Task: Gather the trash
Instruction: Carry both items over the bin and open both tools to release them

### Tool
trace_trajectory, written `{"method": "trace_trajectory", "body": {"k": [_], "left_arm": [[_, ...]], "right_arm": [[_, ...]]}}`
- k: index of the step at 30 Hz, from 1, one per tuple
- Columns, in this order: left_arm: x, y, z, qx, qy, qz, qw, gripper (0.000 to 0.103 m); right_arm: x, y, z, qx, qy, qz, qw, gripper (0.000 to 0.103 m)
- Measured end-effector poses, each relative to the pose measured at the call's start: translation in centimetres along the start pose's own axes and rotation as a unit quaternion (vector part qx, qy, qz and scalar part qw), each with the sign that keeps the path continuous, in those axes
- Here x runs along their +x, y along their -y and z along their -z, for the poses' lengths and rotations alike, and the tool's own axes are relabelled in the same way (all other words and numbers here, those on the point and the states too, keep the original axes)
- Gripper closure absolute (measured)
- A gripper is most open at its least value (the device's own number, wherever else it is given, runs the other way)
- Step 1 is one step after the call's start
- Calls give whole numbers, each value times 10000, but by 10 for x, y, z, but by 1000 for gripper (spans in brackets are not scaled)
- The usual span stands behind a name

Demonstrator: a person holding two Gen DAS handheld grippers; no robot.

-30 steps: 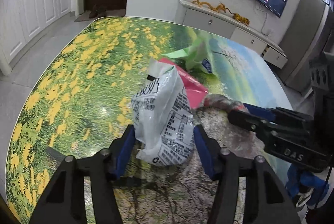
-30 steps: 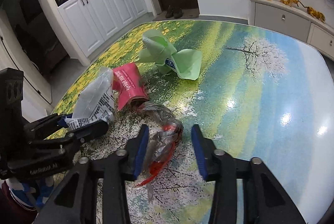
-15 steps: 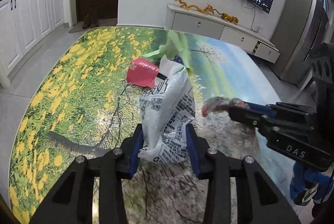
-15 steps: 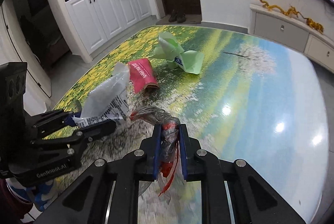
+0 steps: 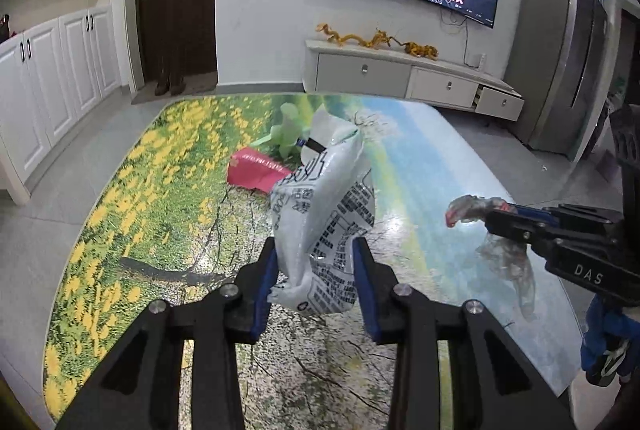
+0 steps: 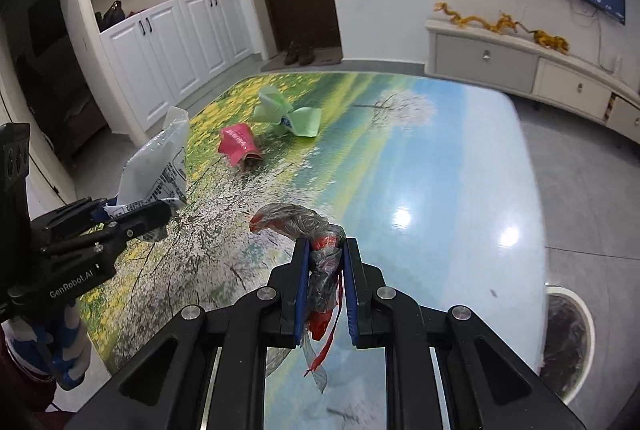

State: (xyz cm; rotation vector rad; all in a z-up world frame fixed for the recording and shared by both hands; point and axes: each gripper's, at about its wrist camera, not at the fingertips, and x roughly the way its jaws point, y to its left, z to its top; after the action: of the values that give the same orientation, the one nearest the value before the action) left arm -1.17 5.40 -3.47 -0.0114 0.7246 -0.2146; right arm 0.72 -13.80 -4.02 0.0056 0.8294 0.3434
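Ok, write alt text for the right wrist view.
The right claw pinches a crumpled clear-and-red wrapper above a landscape-print table. At left, the left claw holds a white printed bag; a pink packet and green wrapper lie beyond.

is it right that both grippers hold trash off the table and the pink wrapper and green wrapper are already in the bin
Not quite. The left gripper and right gripper do hold trash, but the right wrist view shows the pink wrapper and green wrapper lying on the table, not binned.
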Motion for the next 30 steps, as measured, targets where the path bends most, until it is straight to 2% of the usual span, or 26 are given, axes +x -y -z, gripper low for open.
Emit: {"method": "trace_trajectory", "body": {"k": [15, 21, 30], "left_arm": [[-37, 44, -20, 458, 392, -145, 9981, 69], [-37, 71, -34, 659, 445, -141, 9967, 69], [-22, 131, -54, 1124, 415, -11, 9928, 69]], "right_arm": [[-54, 36, 11, 246, 541, 174, 9981, 87], [-74, 67, 11, 390, 774, 297, 9958, 87], [-95, 123, 13, 561, 978, 544, 9921, 87]]}}
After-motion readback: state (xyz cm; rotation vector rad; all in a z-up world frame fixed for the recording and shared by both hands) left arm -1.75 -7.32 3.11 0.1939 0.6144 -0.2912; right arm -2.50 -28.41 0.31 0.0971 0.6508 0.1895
